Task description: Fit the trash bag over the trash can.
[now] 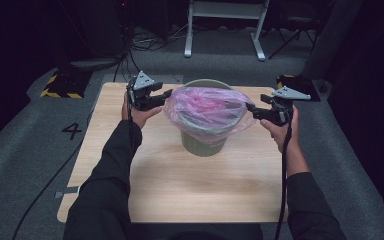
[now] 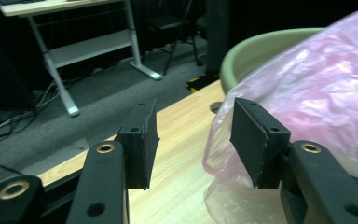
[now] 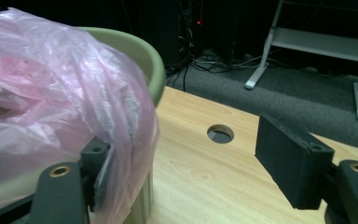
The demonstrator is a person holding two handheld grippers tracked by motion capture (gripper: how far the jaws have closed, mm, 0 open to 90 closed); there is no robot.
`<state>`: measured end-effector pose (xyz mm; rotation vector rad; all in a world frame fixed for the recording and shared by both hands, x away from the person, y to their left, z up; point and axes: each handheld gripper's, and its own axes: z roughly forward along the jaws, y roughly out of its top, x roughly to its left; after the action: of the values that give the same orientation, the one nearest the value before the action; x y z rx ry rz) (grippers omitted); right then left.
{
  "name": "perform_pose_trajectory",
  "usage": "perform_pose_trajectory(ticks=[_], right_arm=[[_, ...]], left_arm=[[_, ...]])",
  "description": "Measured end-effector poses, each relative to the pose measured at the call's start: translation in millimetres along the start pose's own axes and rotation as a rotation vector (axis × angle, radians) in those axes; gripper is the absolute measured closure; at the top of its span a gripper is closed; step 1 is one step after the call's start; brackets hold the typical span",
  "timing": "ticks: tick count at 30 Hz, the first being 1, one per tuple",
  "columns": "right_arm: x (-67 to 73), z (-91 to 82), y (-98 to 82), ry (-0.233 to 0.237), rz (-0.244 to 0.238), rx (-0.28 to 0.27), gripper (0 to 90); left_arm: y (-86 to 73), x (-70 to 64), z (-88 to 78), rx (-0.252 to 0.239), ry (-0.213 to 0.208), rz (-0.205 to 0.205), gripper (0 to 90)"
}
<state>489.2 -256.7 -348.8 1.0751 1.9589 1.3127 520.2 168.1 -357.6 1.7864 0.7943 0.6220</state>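
The wooden desk (image 1: 180, 185) stands on grey carpet, a round hole (image 3: 220, 133) cut through its top near the far right edge. A white-framed table (image 1: 226, 25) stands on the floor beyond the desk, with loose cables beside it.

A green bin (image 1: 203, 142) stands on the desk, slightly toward the far side of its middle. A pink plastic bag (image 1: 207, 110) is draped over the bin's mouth, covering most of the rim and hanging a little down the near wall; the far rim stays bare.

The person's dark-sleeved forearms come in from the near edge, one on each side of the bin.

The left tool (image 1: 161, 97) is held at the left side of the bag, its jaws spread apart and gripping nothing; in the left gripper view (image 2: 193, 140) one jaw lies against the bag's plastic and bare desk shows between the two.

The right tool (image 1: 252, 110) is at the right side of the bag, its jaws also wide apart; in the right gripper view (image 3: 182, 163) a fold of the bag hangs over one jaw, while the other jaw stands clear over the desk.
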Motion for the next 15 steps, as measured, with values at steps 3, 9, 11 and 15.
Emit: perform_pose_trajectory(ticks=[3, 9, 11, 15], right_arm=[[0.8, 0.8, 3.4, -0.005, 0.0, 0.006, 53.9], [1.0, 8.2, 8.5, -0.009, -0.016, 0.02, 78.5], [2.7, 9.9, 9.9, -0.02, -0.02, 0.025, 81.2], [5.2, 11.8, 10.6, -0.022, -0.04, 0.042, 82.5]], left_arm=[[1.6, -1.5, 2.7, -0.001, -0.027, 0.018, 50.0], [11.2, -2.1, 6.1, -0.003, -0.05, 0.037, 50.4], [14.2, -0.3, 3.8, -0.014, -0.02, 0.034, 49.6], [17.4, 10.7, -5.3, -0.037, 0.023, 0.006, 45.7]])
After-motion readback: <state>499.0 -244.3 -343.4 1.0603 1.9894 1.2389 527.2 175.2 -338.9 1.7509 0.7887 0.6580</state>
